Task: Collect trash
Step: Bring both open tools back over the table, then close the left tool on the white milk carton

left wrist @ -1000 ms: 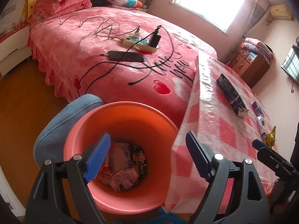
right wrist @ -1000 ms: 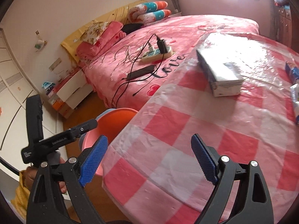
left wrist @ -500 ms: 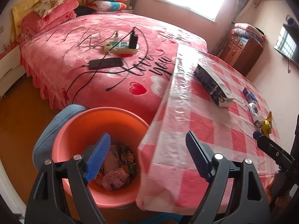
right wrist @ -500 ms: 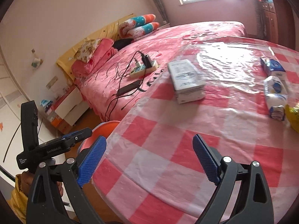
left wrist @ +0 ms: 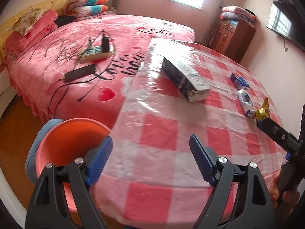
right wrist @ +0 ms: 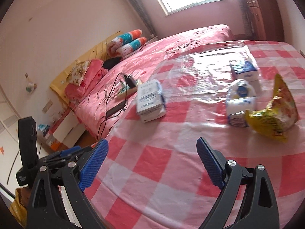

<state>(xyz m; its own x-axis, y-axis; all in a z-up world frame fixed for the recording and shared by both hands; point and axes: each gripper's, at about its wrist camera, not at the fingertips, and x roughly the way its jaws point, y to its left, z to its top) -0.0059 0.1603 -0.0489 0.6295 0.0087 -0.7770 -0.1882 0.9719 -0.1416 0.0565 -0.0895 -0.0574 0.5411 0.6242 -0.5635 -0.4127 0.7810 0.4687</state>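
Note:
My left gripper (left wrist: 152, 150) hangs open and empty over the near edge of the checked table (left wrist: 171, 137), with the orange bin (left wrist: 70, 133) just to its left on the floor. On the table lie a long carton (left wrist: 185, 78), a small blue box (left wrist: 239, 80), a white wrapper (left wrist: 246, 99) and a gold snack bag (left wrist: 264, 108). My right gripper (right wrist: 152, 160) is open too, above the table's near part. Ahead of it lie the carton (right wrist: 150, 101), the white wrapper (right wrist: 239, 103), the yellow snack bag (right wrist: 274, 112) and the blue box (right wrist: 245, 71).
A bed with a pink cover (left wrist: 91, 43) runs along the table's far left side; a power strip (left wrist: 95, 52), a phone (left wrist: 80, 73) and cables lie on it. A wooden cabinet (left wrist: 236, 36) stands at the back right. A blue stool (left wrist: 32, 152) sits behind the bin.
Both grippers swung right, from over the bin and table edge toward the table's middle. The trash on the right of the table has come into both views. Jaws stayed open.

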